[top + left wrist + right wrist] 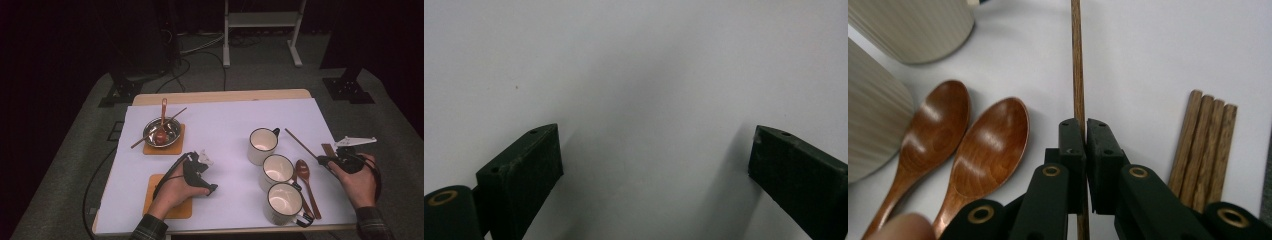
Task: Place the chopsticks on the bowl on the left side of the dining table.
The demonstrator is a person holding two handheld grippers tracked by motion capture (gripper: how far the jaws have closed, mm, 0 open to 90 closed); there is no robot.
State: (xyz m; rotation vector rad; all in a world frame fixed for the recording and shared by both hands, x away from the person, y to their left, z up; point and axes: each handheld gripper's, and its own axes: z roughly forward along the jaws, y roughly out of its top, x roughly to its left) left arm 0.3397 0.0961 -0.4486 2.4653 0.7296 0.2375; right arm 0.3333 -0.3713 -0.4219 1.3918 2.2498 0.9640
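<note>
A dark room with a grey carpeted floor surrounds a wooden table (220, 96) covered by a white sheet (225, 120), seen from above. At the far left of the sheet a metal bowl (170, 131) sits on an orange mat (150, 148), with a wooden spoon and a chopstick leaning in it. Nearer the person, a second orange mat (186, 210) lies partly under the left hand. That hand holds the left gripper (200, 167) over bare sheet beside the mat; in the left gripper view its two black jaws are spread wide apart with only white sheet between them. On the right, three white mugs (278, 170) stand in a slanting row, close together. Just beside them lie two brown wooden spoons (963, 145), side by side, bowls facing up. The right hand holds the right gripper (1081, 131) at the right edge of the sheet, and its jaws are pressed together on a single wooden chopstick (1077, 65). The chopstick runs straight out from between the jaws, away from the hand, over the sheet toward the farthest mug; whether it rests on the sheet or is lifted cannot be told. A small bundle of four more chopsticks (1204, 145) lies on the sheet just beside the gripper, on the side away from the spoons.
</note>
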